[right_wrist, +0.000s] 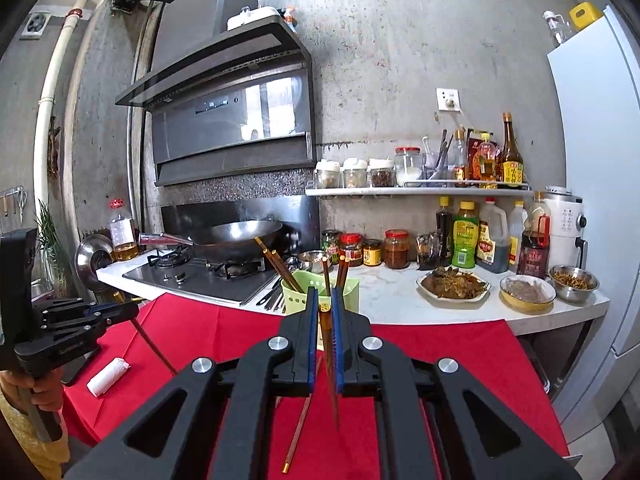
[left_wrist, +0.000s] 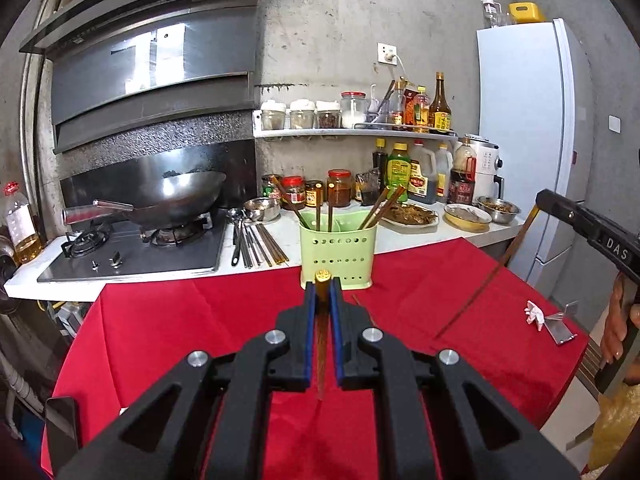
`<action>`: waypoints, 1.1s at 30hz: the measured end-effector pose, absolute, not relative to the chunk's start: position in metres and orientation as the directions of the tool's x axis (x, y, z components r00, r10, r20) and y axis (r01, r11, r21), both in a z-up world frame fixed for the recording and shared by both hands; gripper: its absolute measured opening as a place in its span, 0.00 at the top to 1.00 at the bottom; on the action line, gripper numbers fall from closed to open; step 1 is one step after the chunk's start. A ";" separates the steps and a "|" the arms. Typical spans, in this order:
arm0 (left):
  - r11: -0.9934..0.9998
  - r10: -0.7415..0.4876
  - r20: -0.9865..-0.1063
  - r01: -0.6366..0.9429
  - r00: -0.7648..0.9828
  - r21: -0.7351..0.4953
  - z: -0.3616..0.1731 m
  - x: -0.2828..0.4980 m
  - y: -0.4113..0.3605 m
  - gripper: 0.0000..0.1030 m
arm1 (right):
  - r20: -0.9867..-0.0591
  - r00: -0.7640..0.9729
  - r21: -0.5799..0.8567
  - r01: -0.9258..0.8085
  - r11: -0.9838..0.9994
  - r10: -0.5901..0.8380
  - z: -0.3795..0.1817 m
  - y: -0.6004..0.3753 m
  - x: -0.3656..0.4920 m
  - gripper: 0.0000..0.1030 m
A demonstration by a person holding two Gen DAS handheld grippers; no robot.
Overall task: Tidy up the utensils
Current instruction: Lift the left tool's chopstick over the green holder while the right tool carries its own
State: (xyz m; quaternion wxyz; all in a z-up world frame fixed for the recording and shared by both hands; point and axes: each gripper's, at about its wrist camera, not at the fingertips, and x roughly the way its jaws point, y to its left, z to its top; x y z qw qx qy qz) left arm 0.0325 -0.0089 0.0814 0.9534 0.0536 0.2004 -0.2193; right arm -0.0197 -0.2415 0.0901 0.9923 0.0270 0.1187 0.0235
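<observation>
Left gripper clenched on a chopstick, right gripper on another, both above red cloth near green holder.

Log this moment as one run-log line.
left hand-held gripper: shut on chopstick | right hand-held gripper: shut on chopstick | green utensil holder: holds chopsticks | one chopstick on red tablecloth
</observation>
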 end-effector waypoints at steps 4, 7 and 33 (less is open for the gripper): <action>0.906 -0.384 -0.388 0.423 0.838 0.019 0.079 0.032 -0.008 0.93 | -0.262 0.963 0.052 -0.044 0.998 0.056 0.080 -0.239 -0.012 0.93; 0.913 -0.364 -0.384 0.406 0.849 0.031 0.076 0.035 -0.008 0.93 | -0.262 0.964 0.027 -0.033 0.999 0.039 0.079 -0.237 -0.010 0.93; 0.905 -0.342 -0.558 0.424 0.756 0.019 -0.002 0.063 -0.026 0.94 | -0.467 0.884 0.004 -0.015 1.000 0.015 -0.004 -0.223 0.033 0.94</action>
